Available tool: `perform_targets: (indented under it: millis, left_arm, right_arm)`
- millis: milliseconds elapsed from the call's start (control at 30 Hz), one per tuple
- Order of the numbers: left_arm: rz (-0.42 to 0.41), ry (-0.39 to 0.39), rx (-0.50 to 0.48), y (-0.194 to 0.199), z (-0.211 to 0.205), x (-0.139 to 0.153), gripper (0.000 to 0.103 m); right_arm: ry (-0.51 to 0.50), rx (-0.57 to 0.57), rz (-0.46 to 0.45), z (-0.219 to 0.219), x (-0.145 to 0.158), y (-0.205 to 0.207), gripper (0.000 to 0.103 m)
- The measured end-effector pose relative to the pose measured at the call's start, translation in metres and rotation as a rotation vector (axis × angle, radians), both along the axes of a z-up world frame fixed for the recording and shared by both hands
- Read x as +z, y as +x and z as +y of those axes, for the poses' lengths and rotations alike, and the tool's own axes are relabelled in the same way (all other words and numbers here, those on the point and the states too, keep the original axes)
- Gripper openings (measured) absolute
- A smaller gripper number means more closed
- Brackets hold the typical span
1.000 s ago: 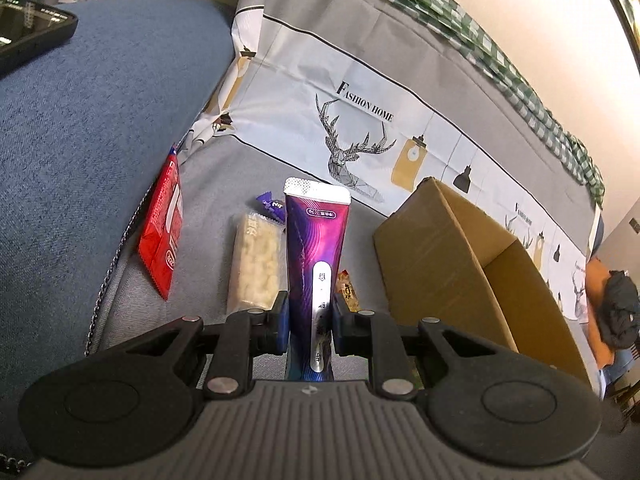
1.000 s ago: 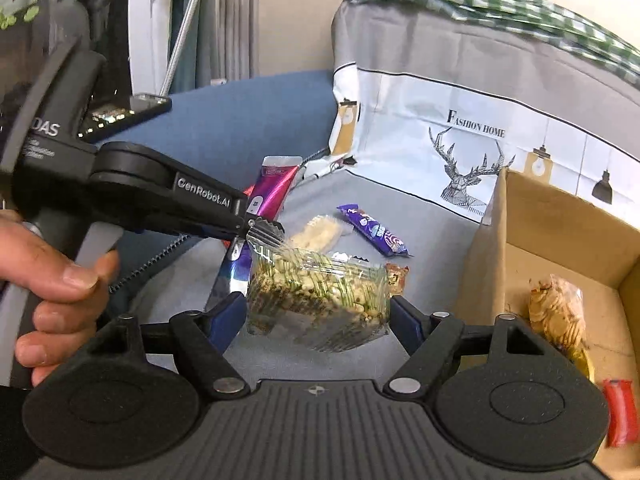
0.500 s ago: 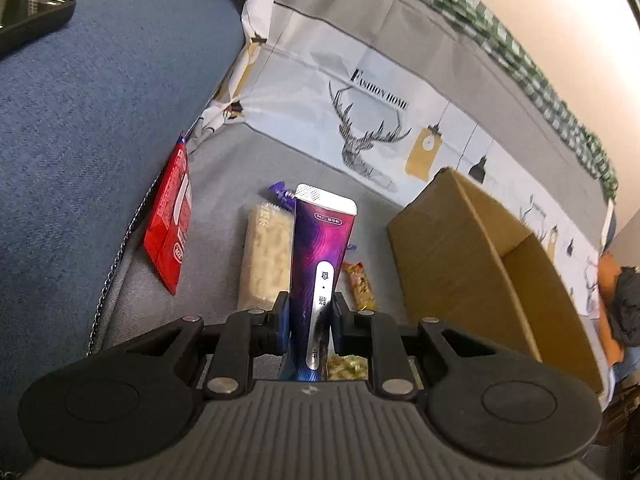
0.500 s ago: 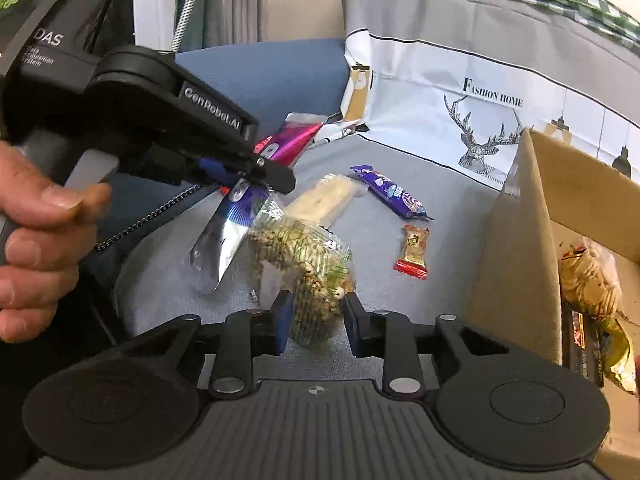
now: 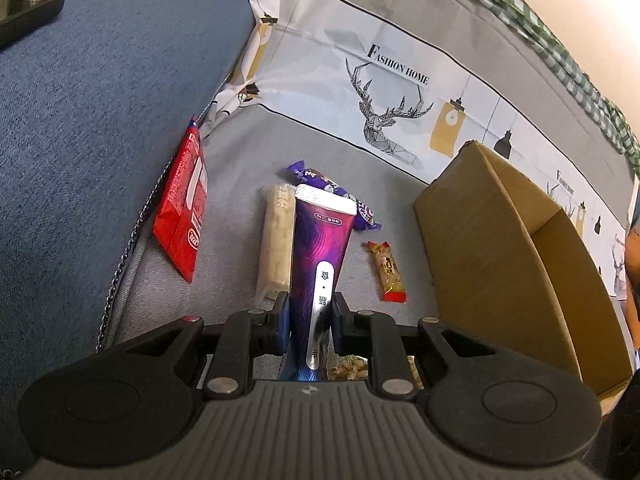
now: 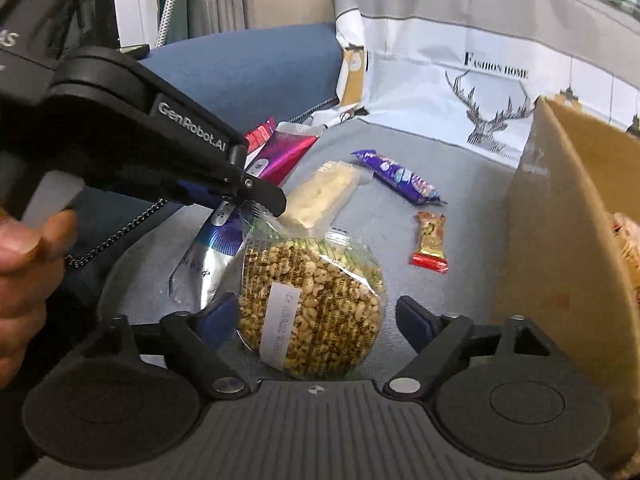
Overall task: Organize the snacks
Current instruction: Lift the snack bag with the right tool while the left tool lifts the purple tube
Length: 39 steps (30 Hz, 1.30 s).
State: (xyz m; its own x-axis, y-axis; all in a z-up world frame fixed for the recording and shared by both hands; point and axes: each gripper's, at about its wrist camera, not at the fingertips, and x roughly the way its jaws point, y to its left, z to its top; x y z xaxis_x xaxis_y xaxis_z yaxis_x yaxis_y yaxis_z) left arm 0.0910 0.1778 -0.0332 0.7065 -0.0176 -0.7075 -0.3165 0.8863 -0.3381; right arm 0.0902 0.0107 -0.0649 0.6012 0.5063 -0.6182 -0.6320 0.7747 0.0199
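Jaws on the right gripper (image 6: 316, 316) are swinging apart: half a second ago they were pinched on the clear bag of nuts (image 6: 312, 300), and now the bag sits between them on the grey seat cover (image 6: 400, 240), the left pad at most brushing its edge and the right one clear of it. A second ago the same bag was held wide across the jaws, so this looks like a second change of hold rather than a finished placement. The bag lies just near of the pale cracker bar (image 6: 320, 192) and well left of the cardboard box (image 6: 560, 240), which already holds a few packets at its right edge.

The left gripper (image 5: 308, 316) has not changed: it stays clamped on the purple pouch (image 5: 320, 248), which stands upright in the jaws above the seat. Around it lie the red packet (image 5: 184, 200) to the left by the blue cushion (image 5: 100, 120), the purple candy bar (image 5: 332, 192) farther off, and a small orange sweet (image 5: 388, 268) to the right.

My reading is that the nuts are loose again and need a fresh, firmer hold before going into the box, and the pouch has yet to be carried there.
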Motion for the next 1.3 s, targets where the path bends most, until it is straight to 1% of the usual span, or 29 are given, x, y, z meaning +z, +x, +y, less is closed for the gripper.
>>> perform_targets:
  millis: [100,200,267,300,333,533,700,933,1167,1300]
  left_arm:
    - [0.008,-0.001,-0.001,0.001,0.000,-0.001,0.022]
    - [0.016,0.003,-0.002,0.003,-0.001,-0.001,0.022]
    - [0.019,0.009,-0.003,0.003,-0.001,-0.002,0.022]
    - [0.020,0.011,-0.003,0.004,-0.002,-0.002,0.022]
    - [0.020,0.012,-0.003,0.004,-0.002,-0.002,0.022]
    - [0.014,0.020,-0.006,0.003,-0.004,-0.001,0.022]
    - [0.001,0.032,-0.012,-0.001,-0.007,0.006,0.022]
    - [-0.050,0.047,-0.019,-0.011,-0.015,0.033,0.022]
    - [-0.134,0.047,-0.018,-0.021,-0.029,0.071,0.022]
    - [-0.174,0.037,-0.018,-0.024,-0.038,0.083,0.022]
  right_arm:
    - [-0.017,0.012,0.019,0.007,-0.006,0.003,0.089]
    - [-0.040,0.011,0.012,0.013,-0.011,0.005,0.089]
    - [-0.046,0.002,0.014,0.015,-0.013,0.008,0.087]
    - [-0.048,-0.001,0.018,0.015,-0.014,0.009,0.081]
    - [-0.049,-0.006,0.022,0.015,-0.014,0.011,0.081]
    - [-0.040,-0.017,-0.022,0.011,-0.006,0.006,0.081]
    - [-0.039,-0.031,-0.037,0.005,0.002,-0.001,0.081]
    - [-0.009,-0.039,-0.075,-0.001,0.020,-0.014,0.081]
    - [0.054,-0.054,-0.132,-0.016,0.055,-0.027,0.081]
    - [0.081,-0.065,-0.155,-0.027,0.069,-0.033,0.081]
